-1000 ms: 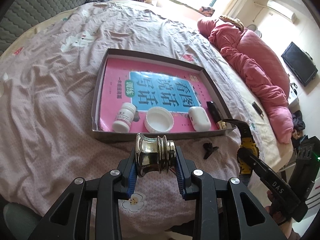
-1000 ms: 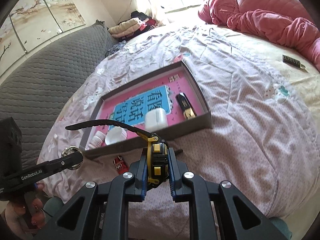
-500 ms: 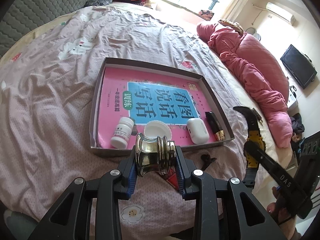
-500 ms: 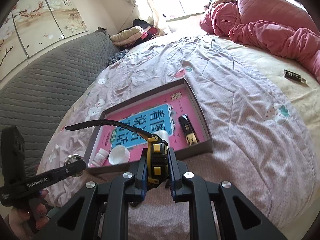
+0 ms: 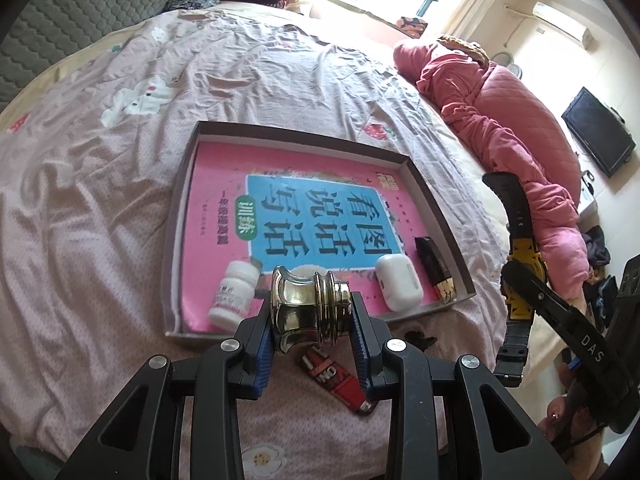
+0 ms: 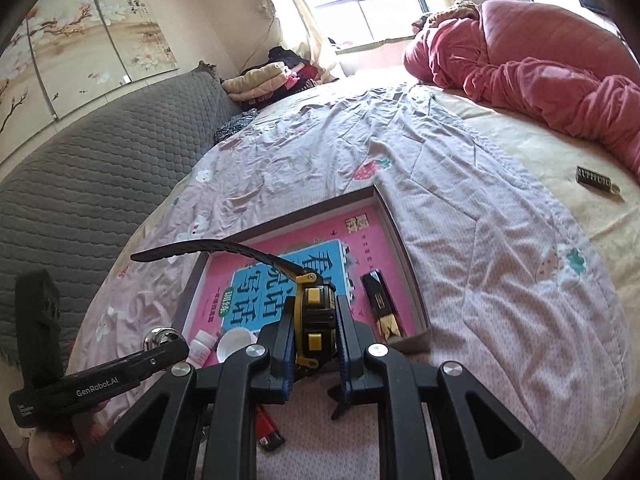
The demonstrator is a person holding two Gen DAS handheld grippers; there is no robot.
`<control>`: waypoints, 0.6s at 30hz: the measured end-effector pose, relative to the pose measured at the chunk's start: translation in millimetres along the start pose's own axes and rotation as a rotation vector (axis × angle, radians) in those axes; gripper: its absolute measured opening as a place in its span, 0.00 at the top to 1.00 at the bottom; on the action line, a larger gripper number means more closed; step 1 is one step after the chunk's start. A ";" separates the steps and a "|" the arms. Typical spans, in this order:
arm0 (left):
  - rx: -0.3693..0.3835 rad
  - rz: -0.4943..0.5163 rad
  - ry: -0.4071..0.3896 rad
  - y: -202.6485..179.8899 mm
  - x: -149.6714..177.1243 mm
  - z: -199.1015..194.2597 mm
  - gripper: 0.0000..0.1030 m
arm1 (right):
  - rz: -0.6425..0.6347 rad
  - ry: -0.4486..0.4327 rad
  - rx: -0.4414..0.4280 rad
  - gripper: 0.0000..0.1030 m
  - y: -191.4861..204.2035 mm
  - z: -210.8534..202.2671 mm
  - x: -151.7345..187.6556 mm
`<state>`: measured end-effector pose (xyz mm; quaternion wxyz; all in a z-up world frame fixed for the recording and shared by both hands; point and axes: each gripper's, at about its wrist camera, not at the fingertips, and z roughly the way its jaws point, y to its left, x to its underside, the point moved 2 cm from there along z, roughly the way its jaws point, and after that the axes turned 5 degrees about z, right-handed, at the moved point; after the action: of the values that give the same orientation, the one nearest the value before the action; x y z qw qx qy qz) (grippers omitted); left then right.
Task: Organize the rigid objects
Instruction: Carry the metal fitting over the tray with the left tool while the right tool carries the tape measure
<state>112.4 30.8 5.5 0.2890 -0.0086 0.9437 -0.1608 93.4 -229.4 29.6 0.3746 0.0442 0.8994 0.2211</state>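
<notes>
Left view, grip: the left gripper (image 5: 312, 334) is clenched on a shiny metal knob (image 5: 310, 304), held above the near wall of the tray (image 5: 304, 136).
Left view, edges: the tray lies flat on the pink bedsheet (image 5: 100, 208); its near wall sits just beyond the knob, and its far half is bare book cover (image 5: 304, 208).
Left view, tray contents: a white bottle (image 5: 234, 294) lies at the near left, a white case (image 5: 398, 282) at the near right, a black-and-gold bar (image 5: 434, 276) beside the right wall; a white cap is mostly hidden behind the knob.
Left view, in the way: a red packet (image 5: 334, 376) and a small black clip (image 5: 416, 337) lie on the sheet just outside the near wall, under the fingers.
Left view, right side: the right gripper (image 5: 524, 294) holds a yellow-and-black watch (image 5: 522, 264), strap curling upward, off the tray's right corner.
Right view, grip: the right gripper (image 6: 316, 338) is clamped on the watch (image 6: 312, 316), above the tray's near right part.
Right view, room: wide open sheet (image 6: 500, 280) lies right of the tray (image 6: 394, 232); a grey headboard (image 6: 80, 184) bounds the left.
Right view, only here: the white cap (image 6: 236, 342) shows whole beside the bottle (image 6: 200, 350); a small dark object (image 6: 596, 179) lies far right, well apart; the left gripper (image 6: 160, 344) shows from the side, with the knob (image 6: 158, 337) at its tip.
Left view, only here: the white case, hidden by the watch in the right view.
</notes>
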 end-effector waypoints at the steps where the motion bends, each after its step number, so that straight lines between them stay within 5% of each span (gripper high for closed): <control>1: 0.002 0.000 0.000 -0.8 -1.4 1.6 0.67 | 0.001 -0.001 -0.002 0.83 0.8 1.1 -2.2; 18: 0.016 0.016 0.042 -8.0 -8.2 35.7 0.67 | 0.014 -0.007 0.023 0.83 -5.4 23.1 -24.2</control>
<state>138.3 13.4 -15.4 0.2704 0.0046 0.9483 -0.1662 127.2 -231.8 28.8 0.3757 0.0557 0.9001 0.2133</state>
